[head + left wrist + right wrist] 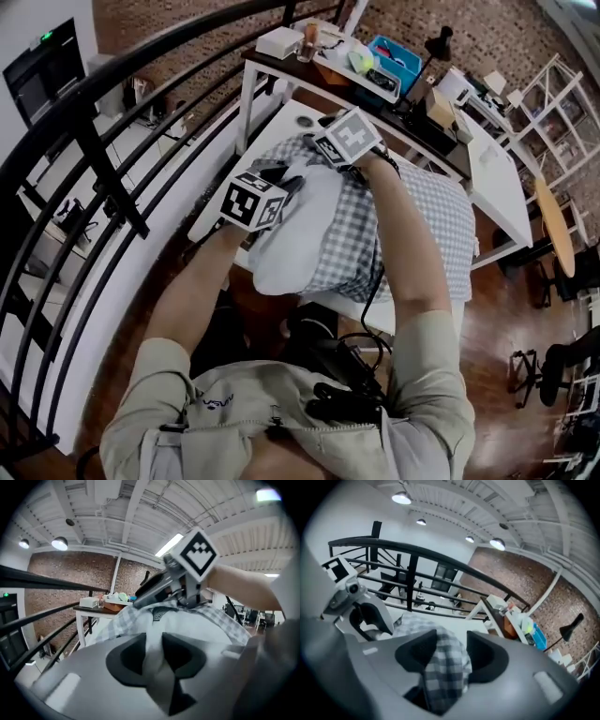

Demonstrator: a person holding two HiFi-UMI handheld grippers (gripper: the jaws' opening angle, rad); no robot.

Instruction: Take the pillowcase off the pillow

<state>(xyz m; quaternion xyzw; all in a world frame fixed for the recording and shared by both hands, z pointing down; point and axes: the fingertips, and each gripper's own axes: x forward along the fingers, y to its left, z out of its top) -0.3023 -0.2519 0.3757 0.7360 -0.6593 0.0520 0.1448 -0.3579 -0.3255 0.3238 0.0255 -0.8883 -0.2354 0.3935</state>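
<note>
Lying across the white table point(502, 187) in the middle of the head view, the checked pillowcase point(422, 225) is seen with the white pillow point(291, 234) already bared at its lower-left end. The rest is still sheathed towards the right.

And the grips are loose! The right gripper point(452, 656) is shown with its jaws spread wide, and a bunch of checked cloth is merely standing in the gap, not pressed. The left gripper point(153, 654) is held with its jaws partly spread. A fold of white pillow cloth runs up between the pads, and no firm pinch can be made out.

Here the danger is judged to lie. With nothing clamped, both cloths could be let slip, and the bared end, which lies at the near edge of the table, could be carried off it by its own weight.

Care is also called for if the jaws are closed where they stand. Were pillow and cover caught together in one bite, nothing would be parted by a pull. A shallow bite on slack cloth could likewise be lost mid-pull.
</note>
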